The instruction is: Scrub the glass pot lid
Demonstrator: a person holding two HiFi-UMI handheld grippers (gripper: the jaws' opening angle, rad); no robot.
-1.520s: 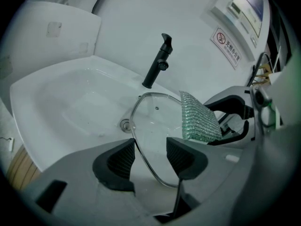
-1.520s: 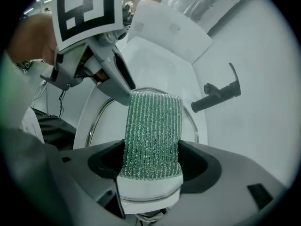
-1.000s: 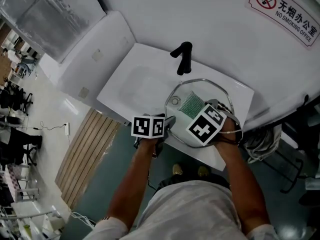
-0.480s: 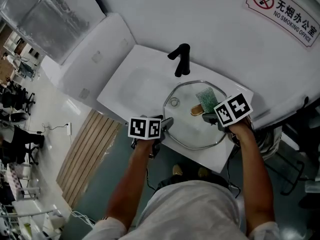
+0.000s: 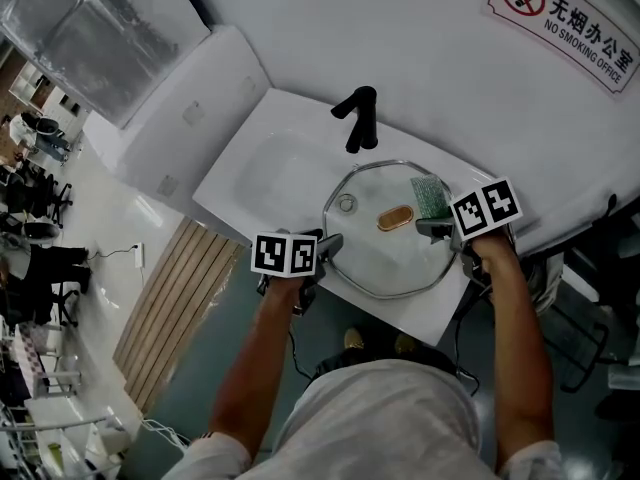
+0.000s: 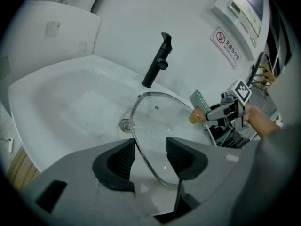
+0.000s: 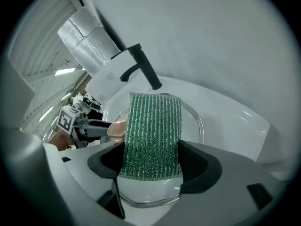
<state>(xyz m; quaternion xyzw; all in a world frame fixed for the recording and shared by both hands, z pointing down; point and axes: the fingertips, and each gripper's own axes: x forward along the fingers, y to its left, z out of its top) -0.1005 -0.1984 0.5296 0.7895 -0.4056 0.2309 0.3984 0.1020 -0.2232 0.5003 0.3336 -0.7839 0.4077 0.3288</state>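
The glass pot lid [image 5: 385,258] lies over the right part of the white sink [image 5: 262,173], in front of the black faucet [image 5: 358,118], with its near-left edge reaching past the sink's front lip. The left gripper [image 5: 332,243] has kept its place at that near-left edge through the last second. In the left gripper view its jaws stand one on each side of the lid's metal rim, drawn in on it, so it holds the lid. The right gripper [image 5: 432,220] is clamped on a green scrub pad [image 5: 430,195], which fills the gap between its jaws in the right gripper view and sticks out past their tips. That pad has travelled. A second ago it lay on the middle of the glass with the right gripper low over the lid's near-right part, hiding the centre. Half a second ago it had slid up and right, just beyond the brown knob [image 5: 395,217]. Now it sits at the lid's far-right rim, and the knob is fully uncovered, clear of the pad. Whether the pad presses on the glass or rim cannot be told. The lid itself has barely shifted. A no-smoking sign [image 5: 565,13] hangs on the wall at upper right.
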